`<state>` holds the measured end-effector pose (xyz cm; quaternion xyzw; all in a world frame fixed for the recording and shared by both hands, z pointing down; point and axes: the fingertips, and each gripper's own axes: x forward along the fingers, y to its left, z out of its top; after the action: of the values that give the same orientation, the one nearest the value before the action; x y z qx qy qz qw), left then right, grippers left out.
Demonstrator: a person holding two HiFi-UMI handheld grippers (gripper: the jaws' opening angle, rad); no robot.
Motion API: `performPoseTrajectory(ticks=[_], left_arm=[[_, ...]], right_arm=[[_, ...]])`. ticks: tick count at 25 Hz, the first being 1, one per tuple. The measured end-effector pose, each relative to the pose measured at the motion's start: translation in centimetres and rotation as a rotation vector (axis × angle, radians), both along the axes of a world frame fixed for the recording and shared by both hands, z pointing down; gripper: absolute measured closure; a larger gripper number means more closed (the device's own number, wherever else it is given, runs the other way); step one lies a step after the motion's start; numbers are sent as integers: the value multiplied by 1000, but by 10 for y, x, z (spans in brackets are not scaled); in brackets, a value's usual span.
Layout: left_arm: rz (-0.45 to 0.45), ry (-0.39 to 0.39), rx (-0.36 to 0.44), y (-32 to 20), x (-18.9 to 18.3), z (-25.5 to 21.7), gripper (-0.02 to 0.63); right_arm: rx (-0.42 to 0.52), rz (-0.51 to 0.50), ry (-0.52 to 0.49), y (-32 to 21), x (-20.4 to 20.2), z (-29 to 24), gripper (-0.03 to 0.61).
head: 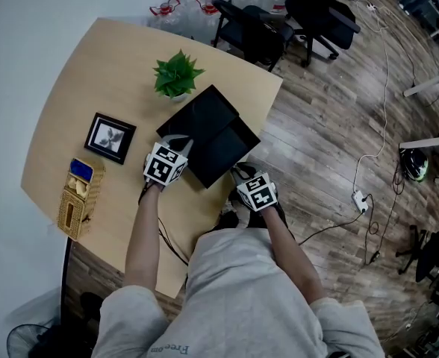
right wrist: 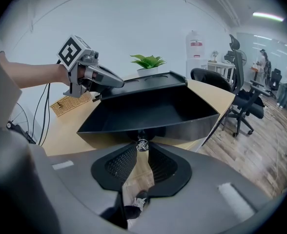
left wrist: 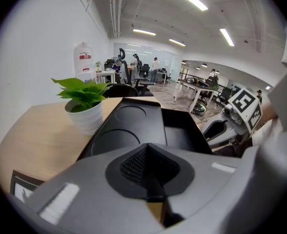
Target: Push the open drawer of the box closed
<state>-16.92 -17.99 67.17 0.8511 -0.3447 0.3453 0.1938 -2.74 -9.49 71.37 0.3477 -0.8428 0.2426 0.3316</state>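
Jaws of right gripper [right wrist: 142, 149] apparently nipping half-hidden knob [right wrist: 142, 144], left gripper [left wrist: 148, 147] closed

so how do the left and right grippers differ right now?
Jaws: the left gripper is shut on nothing, while the right gripper looks closed on the small knob.
Place: the left gripper sits at the top edge of the black box, while the right gripper faces the front of the open drawer.
Shared: both are up against the same box, and each carries a marker cube.
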Motion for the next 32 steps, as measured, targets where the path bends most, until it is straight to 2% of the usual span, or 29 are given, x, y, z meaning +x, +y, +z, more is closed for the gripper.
performPoseTrajectory(ticks=[16, 32], left_arm=[[-6, 5, -2, 1, 0, -1, 562], [-18, 15, -2, -1, 0, -2, 562]], right_arm=[[-5, 5, -7, -10, -9, -1, 502], [-5, -31, 3, -27, -23, -2, 502]])
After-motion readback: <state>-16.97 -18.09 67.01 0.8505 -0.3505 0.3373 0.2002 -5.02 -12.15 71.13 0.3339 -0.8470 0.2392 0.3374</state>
